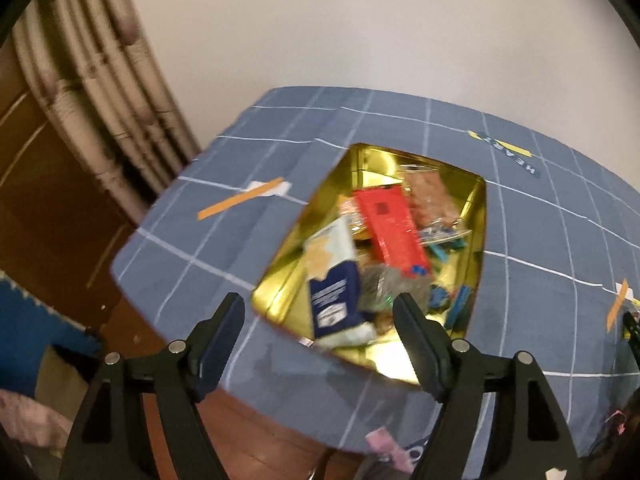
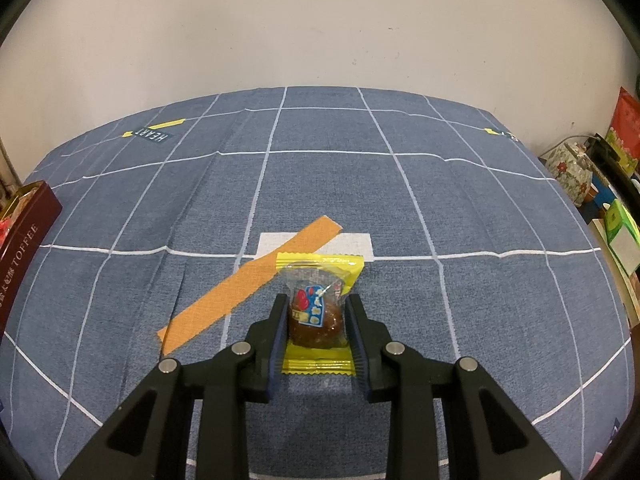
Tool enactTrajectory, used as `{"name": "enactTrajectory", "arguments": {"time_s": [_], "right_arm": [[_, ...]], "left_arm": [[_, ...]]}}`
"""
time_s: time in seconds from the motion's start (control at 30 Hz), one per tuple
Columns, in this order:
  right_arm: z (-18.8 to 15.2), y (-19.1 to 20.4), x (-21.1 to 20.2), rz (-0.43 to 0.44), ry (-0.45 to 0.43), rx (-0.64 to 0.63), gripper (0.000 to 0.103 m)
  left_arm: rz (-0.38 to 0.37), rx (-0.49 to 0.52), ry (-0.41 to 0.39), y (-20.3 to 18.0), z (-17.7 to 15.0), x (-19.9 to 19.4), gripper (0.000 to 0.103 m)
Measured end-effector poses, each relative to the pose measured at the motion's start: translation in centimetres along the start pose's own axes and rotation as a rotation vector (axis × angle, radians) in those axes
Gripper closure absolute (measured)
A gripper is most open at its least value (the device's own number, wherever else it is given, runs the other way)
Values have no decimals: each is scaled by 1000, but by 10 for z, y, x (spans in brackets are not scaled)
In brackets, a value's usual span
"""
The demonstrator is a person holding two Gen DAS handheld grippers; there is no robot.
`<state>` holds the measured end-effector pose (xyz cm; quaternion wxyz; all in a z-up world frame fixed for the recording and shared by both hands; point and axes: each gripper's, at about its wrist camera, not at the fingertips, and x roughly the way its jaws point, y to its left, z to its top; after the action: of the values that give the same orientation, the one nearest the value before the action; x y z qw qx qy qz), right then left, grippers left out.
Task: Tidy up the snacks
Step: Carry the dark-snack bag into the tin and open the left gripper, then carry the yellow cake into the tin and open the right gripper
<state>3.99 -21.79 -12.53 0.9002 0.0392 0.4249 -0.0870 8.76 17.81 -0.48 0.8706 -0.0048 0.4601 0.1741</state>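
Observation:
In the left wrist view an open gold-lined tin (image 1: 280, 280) sits on the blue checked tablecloth (image 1: 540, 240). It holds several snacks, among them a red pack (image 1: 394, 228) and a blue-and-white packet (image 1: 334, 284). My left gripper (image 1: 319, 300) hovers over the tin's near edge, open, with nothing between its fingers. In the right wrist view my right gripper (image 2: 317, 302) is shut on a brown snack in a clear, yellow-edged wrapper (image 2: 320, 272), which rests on the cloth. The tin's maroon side, marked TOFFEE (image 2: 24, 240), shows at the far left of that view.
A strip of orange tape (image 2: 248, 284) over a white patch (image 2: 352, 244) lies just left of the held snack. Another tape strip (image 1: 240, 198) lies left of the tin. The table's left edge drops to a wooden floor (image 1: 60, 220). A floral pot (image 2: 570, 172) and boxes stand beyond the right edge.

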Motion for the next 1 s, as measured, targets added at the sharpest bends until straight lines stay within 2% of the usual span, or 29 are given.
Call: {"name": "enactTrajectory", "arguments": {"time_s": [0.23,0.3,0.5,0.77,1.0], "right_arm": [[-1,4,-3,13,10,-28,75],[-2,5,-6,37,25,-11,75],[5,27,-31,94,4,-18,75],[25,107,-67,236,-27,-114,75],[45,195,-92,363,-56,-236,75]], "left_arm": [[47,-63,-23,21,-15,-9,29],[70,-65,-30,22,-16,-8,29],[65,-43,-14,22,-19,0,29],[55,-41,-23,26,-18,1,29],[5,-54,9,32,-16,7,29]]}}
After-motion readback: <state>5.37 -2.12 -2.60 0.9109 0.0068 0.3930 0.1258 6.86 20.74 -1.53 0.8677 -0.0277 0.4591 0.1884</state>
